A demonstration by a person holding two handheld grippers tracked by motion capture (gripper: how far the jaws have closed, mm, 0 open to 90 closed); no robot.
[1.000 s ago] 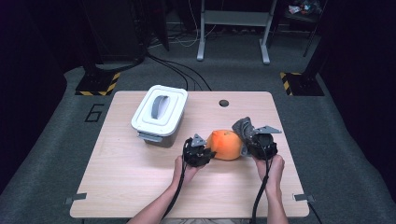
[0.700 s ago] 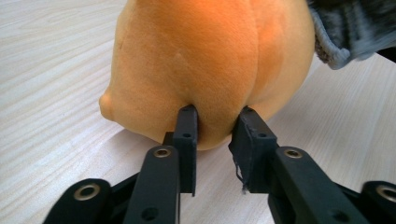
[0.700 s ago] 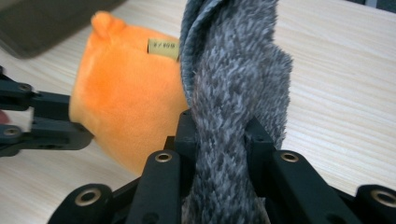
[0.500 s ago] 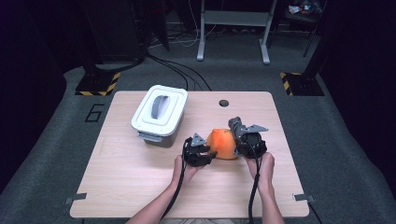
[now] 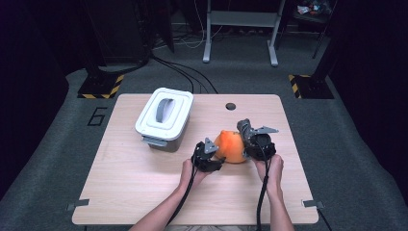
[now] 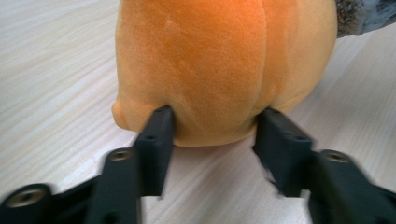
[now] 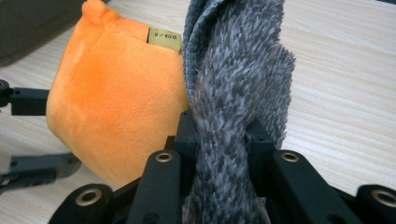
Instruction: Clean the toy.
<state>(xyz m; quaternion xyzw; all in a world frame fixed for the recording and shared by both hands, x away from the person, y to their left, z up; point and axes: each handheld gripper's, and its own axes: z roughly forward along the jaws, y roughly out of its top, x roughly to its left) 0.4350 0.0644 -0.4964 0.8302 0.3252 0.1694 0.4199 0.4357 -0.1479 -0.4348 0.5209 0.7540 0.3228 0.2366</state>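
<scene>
The round orange plush toy [image 5: 231, 146] lay on the table [image 5: 120, 192]. The right gripper [image 7: 219, 135] stood clamped on its grey furry part [image 7: 238, 93]. The left gripper [image 6: 212, 135] had just been opening, jaws touching the toy's sides; release remained incomplete.

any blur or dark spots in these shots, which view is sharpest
High view: table evenly lit, surroundings very dark, picture soft. Left gripper view: orange plush toy fairly crisp, jaws smeared by blur at the bottom edge. Right gripper view: sharpest, grey fuzzy cloth fibres distinct.
</scene>
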